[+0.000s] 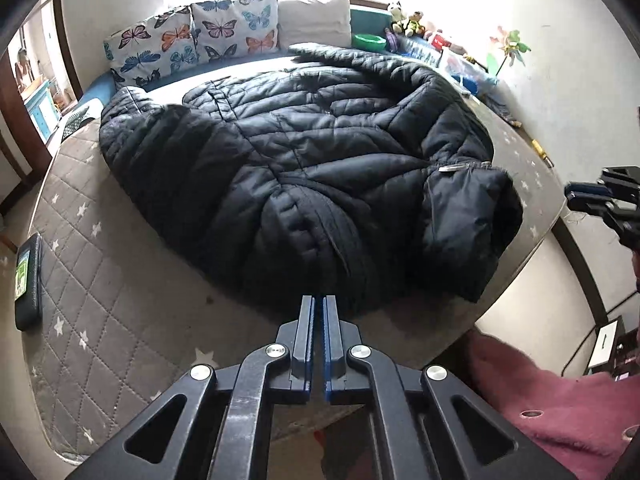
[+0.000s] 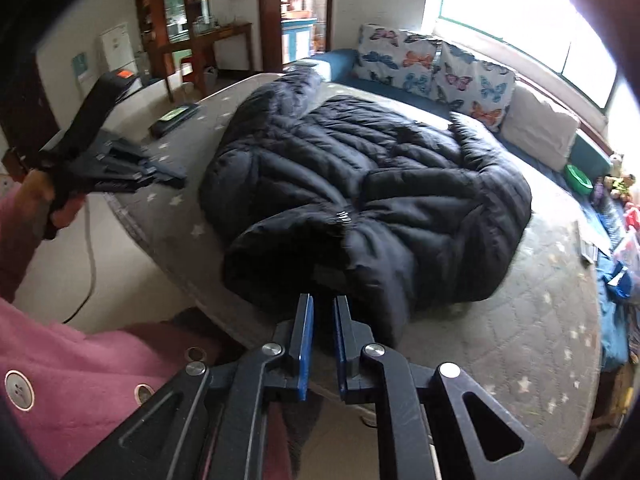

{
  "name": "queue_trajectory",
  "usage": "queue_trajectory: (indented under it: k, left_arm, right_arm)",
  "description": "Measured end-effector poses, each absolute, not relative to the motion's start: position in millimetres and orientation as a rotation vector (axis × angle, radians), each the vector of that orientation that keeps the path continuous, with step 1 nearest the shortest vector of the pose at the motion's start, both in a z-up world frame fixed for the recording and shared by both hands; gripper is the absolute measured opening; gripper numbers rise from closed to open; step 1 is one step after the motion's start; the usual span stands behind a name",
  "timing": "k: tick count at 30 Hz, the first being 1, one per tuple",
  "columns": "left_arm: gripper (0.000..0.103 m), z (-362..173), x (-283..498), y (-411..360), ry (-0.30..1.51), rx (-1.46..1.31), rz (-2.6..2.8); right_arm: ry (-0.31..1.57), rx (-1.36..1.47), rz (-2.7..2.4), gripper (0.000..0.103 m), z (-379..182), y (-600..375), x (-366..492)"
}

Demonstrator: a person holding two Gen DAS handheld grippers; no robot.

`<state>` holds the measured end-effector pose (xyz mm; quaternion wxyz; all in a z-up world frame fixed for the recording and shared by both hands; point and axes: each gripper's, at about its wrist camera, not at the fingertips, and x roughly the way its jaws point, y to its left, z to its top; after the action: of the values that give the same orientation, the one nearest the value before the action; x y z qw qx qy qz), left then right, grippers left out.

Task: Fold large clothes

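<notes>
Left wrist view: big black puffy coat [image 1: 296, 168] spread across the middle of the bed [image 1: 100, 288], reaching close to the near edge. Left gripper [image 1: 319, 308] held just over that near edge, right next to the coat's hem. Blue-padded fingers [image 1: 308, 332] almost together, only a thin slit between them, nothing pinched inside. Butterfly pillows [image 1: 192, 40] and a plain white pillow [image 1: 314, 20] lined up along the far edge. Toys [image 1: 408, 20] near the far right corner. Dark flat case [image 1: 28, 280] lying at the left edge. Right gripper [image 1: 600, 196] seen off the right edge of the bed, clear of the coat. Pink sleeve [image 1: 560, 408] down at the bottom right.

Right wrist view: same black coat [image 2: 360, 200] in the middle of the bed [image 2: 500, 340], one bunched dark end hanging near the near edge. Right gripper [image 2: 322, 308] right beside that bunched end. Fingers [image 2: 305, 344] a little apart, with a clear gap and nothing clamped. Left gripper [image 2: 168, 176] held in a hand [image 2: 48, 196] over the left edge of the bed, blurry, too fuzzy here to tell how its fingers stand. Butterfly pillows [image 2: 436, 68] along the far edge under the window [image 2: 520, 32].
</notes>
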<state>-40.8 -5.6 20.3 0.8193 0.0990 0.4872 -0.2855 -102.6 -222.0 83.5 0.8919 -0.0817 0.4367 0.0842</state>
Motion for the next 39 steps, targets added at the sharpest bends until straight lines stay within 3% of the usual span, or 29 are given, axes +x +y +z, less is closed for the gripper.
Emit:
queue_trajectory:
  k: [3,5,6,7,13,17,29,36,39]
  left_arm:
    - [0.008,41,-28,-2,0.997,0.192,-0.604]
    - [0.024,54,-12,-2,0.966,0.181,-0.591]
    - [0.037,57,2,-5,0.956,0.179,-0.582]
    - [0.046,60,11,-7,0.942,0.17,-0.569]
    - [0.051,73,89,-28,0.943,0.079,-0.586]
    - [0.068,71,144,-52,0.951,0.095,-0.577]
    - [0.069,-13,330,-61,1.259,-0.018,-0.437]
    - [0.069,-56,368,-45,1.338,-0.053,-0.348]
    - [0.069,-69,377,-40,1.364,-0.054,-0.322]
  right_arm:
    - [0.887,-0.129,0.126,0.032,91,-241,-82]
    - [0.864,-0.11,0.06,0.069,90,-254,-66]
    - [0.851,-0.104,0.025,0.073,91,-264,-52]
    - [0.843,-0.1,-0.003,0.073,86,-272,-48]
    - [0.884,-0.045,-0.131,0.073,70,-327,15]
    - [0.909,0.074,-0.168,0.074,62,-373,48]
    - [0.982,0.407,-0.161,0.074,25,-466,160]
    - [1.02,0.474,-0.134,0.075,-2,-484,207]
    - [1.037,0.557,-0.091,0.08,-12,-494,220]
